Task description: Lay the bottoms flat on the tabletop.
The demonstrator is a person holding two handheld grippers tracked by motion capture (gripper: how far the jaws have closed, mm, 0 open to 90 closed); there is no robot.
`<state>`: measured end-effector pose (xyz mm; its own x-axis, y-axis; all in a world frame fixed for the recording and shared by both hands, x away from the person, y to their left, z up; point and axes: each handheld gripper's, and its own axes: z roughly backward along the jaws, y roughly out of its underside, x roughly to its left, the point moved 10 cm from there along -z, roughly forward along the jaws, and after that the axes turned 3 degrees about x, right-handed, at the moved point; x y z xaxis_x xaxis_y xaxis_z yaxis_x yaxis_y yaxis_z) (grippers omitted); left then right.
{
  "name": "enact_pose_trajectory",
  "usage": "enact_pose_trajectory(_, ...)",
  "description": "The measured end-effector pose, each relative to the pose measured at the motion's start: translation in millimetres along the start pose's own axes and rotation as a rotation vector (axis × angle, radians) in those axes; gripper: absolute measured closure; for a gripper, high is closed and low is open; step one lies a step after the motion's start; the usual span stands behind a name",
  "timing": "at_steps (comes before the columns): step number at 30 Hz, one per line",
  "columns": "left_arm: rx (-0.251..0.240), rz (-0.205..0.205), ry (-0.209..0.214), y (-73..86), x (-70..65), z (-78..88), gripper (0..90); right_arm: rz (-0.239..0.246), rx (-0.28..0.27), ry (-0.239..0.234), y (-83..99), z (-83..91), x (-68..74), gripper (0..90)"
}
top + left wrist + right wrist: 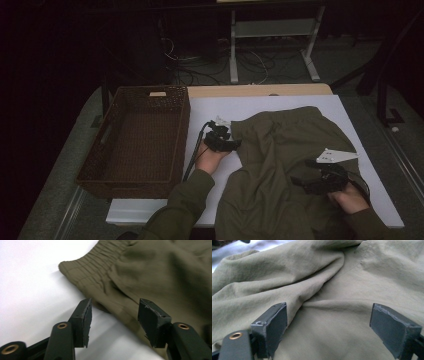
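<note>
olive garment [285,165] spread on white bench [210,107] | elastic hem [100,277] just ahead of left gripper [113,320], fingers apart, unclamped | right gripper [328,330] over cloth, fingers wide, gripping nothing | left nearer hem

No text reads anywhere; the basket's [137,140] pale tag [157,93] seems blank.

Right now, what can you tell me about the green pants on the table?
The pants are olive green, of thin, soft-looking cloth, lying crumpled and creased on the white table. A gathered elastic waistband runs along one edge. Part of them hangs over the near table edge. The left gripper has its jaws apart around the edge by the waistband; the right gripper is open over the wrinkled middle.
</note>
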<state>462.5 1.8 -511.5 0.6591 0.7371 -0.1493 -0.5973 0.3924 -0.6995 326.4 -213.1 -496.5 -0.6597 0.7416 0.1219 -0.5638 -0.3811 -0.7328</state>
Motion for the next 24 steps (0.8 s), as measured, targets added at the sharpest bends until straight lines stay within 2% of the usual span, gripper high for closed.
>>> enact_pose_trajectory(2,0.017,0.016,0.005,0.7,0.7,-5.3,49.4,0.0,-0.001,-0.002,0.1,0.0,0.1,14.4)
enact_pose_trajectory(6,0.026,0.008,-0.011,0.4,0.4,-11.0,59.1,-0.003,-0.004,-0.002,0.2,0.7,-1.2,14.5)
enact_pose_trajectory(8,0.03,-0.001,-0.03,0.0,1.0,-11.7,66.6,-0.004,-0.005,-0.006,0.3,0.7,-1.4,14.5)
enact_pose_trajectory(12,0.029,-0.024,-0.031,-0.5,-1.1,-12.4,86.0,-0.009,-0.006,-0.01,-0.2,0.8,-1.3,14.5)
enact_pose_trajectory(16,0.023,-0.034,-0.052,-3.8,1.9,-11.3,88.3,-0.009,-0.011,-0.009,-0.9,1.5,-1.7,14.5)
enact_pose_trajectory(19,0.01,-0.039,-0.099,-13.8,13.9,-8.3,88.3,-0.01,-0.012,-0.007,-1.0,1.9,-2.4,14.5)
enact_pose_trajectory(24,-0.018,-0.019,-0.162,-29.5,35.0,-3.3,88.5,-0.01,-0.012,-0.007,-0.9,2.3,-3.5,14.5)
